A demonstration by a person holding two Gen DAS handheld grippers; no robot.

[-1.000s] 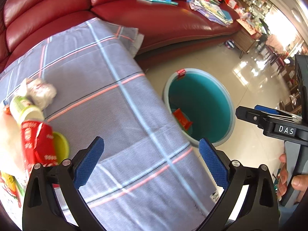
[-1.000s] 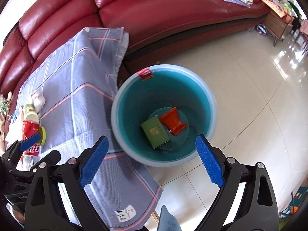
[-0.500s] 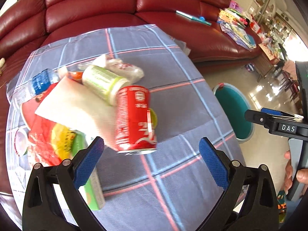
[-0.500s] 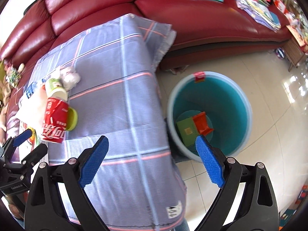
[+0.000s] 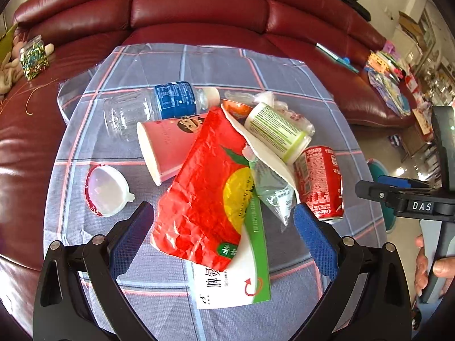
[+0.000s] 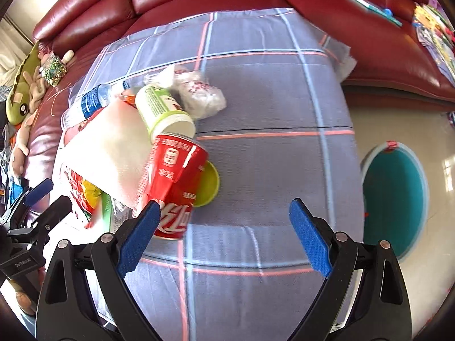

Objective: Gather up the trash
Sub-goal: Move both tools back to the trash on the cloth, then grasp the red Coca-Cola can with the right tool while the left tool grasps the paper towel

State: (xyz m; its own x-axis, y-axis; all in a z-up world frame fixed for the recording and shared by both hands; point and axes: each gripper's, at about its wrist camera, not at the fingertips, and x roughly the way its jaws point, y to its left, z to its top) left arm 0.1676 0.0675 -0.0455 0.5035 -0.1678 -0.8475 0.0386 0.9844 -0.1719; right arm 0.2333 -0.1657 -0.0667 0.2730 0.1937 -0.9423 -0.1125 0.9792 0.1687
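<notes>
The left claw is held released above the red snack bag on the cloth-covered counter. The right claw is likewise spread wide and empty, the red can lying at its ten o'clock. The teal bin is seen on the floor at three o'clock.

The red snack bag hid most of the white-and-green box beneath it and part of the pink paper cup. Right of the bag, the bin was mostly hidden behind the tabletop edge, and the hand was cut off by the frame.
</notes>
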